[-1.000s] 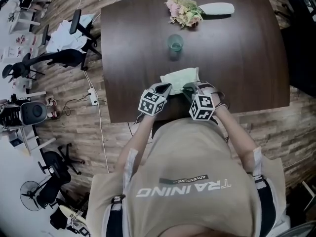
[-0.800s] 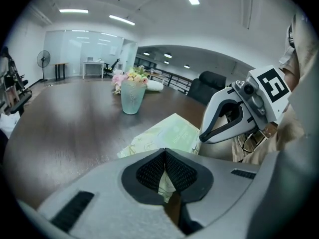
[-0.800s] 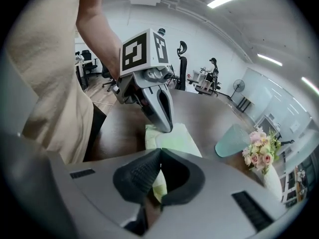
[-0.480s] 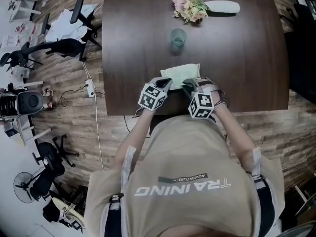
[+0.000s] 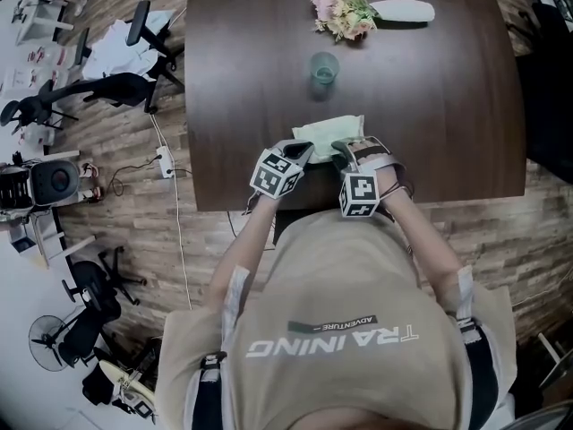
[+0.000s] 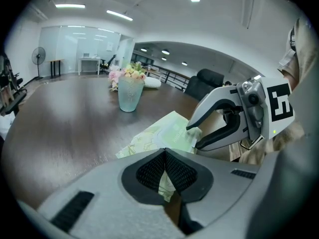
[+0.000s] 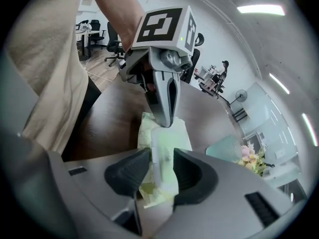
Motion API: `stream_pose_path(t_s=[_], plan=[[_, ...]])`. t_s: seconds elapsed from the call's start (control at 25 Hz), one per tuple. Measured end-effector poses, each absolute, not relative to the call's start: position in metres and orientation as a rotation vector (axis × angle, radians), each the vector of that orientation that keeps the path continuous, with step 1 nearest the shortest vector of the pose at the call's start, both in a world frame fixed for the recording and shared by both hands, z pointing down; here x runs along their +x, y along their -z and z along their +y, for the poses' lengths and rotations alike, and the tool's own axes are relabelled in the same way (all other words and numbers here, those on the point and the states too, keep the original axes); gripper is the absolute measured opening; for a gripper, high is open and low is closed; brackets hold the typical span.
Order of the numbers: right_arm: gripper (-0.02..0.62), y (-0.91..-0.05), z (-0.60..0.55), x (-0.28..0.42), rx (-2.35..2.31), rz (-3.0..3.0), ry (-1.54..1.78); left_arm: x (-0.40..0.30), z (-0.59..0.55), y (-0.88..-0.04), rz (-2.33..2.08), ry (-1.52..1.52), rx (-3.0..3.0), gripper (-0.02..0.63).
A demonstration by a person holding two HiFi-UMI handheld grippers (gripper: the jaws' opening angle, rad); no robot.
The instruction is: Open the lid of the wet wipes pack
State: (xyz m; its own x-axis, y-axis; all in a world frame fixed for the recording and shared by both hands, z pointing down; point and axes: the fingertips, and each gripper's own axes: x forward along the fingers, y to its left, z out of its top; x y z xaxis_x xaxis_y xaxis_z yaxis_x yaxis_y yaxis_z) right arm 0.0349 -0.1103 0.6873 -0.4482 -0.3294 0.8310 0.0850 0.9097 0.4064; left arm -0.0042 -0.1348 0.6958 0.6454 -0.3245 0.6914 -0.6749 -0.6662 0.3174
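Dark wood table point(image 5: 448, 106) fills my view, with a white vase point(image 5: 403, 11) of flowers point(image 5: 343, 9) at its far edge and a green glass point(image 5: 323, 68) nearer the middle; I can't tell what the glass holds. The pale green pack point(image 5: 327, 135) lies at the near edge. My left gripper point(image 5: 300, 154) has its fingers point(image 6: 149, 171) pinched shut on the pack's near left corner. On my right gripper point(image 5: 344, 152) the fingers point(image 7: 124, 173) have just been opening and stand apart, the lid point(image 7: 163, 156) between them.
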Motion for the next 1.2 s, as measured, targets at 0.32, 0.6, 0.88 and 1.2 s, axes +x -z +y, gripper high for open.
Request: stream_pose_path(t_s=[0.32, 0.6, 0.88, 1.2], plan=[[0.133, -0.694, -0.112, 0.032, 0.237, -1.947, 0.532, -0.006, -0.134, -0.694, -0.744, -0.791, 2.313, 0.009], [0.117, -0.695, -0.114, 0.034, 0.215, -2.024, 0.354, -0.004, -0.135, -0.698, -0.719, -0.808, 2.337, 0.009], [0.078, -0.68, -0.111, 0.032, 0.152, -2.062, 0.218, -0.005, -0.131, -0.696, -0.676, -0.838, 2.358, 0.009], [0.074, -0.669, -0.109, 0.033, 0.166, -2.032, 0.204, -0.004, -0.128, -0.692, -0.597, -0.831, 2.375, 0.009]])
